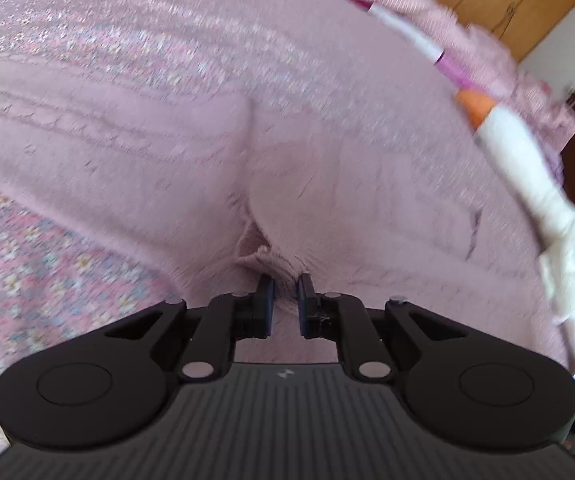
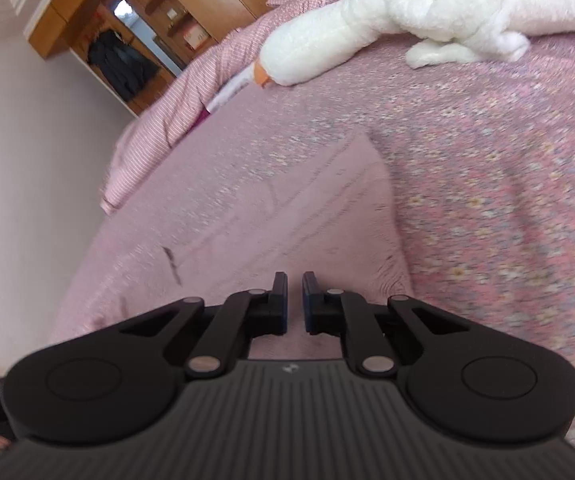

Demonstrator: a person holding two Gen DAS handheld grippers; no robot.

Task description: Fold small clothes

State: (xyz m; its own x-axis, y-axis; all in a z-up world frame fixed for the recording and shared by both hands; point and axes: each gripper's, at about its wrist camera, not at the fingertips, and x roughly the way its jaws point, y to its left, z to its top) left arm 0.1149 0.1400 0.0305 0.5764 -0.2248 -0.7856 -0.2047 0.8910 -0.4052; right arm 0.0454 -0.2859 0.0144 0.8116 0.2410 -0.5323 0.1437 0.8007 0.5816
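The left claw point(image 1: 285, 294) is pinching a bunched fold of the pink knit garment point(image 1: 167, 128) between its 2 nearly closed fingers, the cloth puckering right at the tips. The garment is lying spread on the floral bedspread point(image 1: 27, 280). To its right, a white plush goose point(image 1: 527, 168) is lying on the bed. The right claw point(image 2: 294, 292) is hovering over the garment's flat edge point(image 2: 307, 208), fingers slightly parted; whether cloth is sitting between them, I cannot tell.
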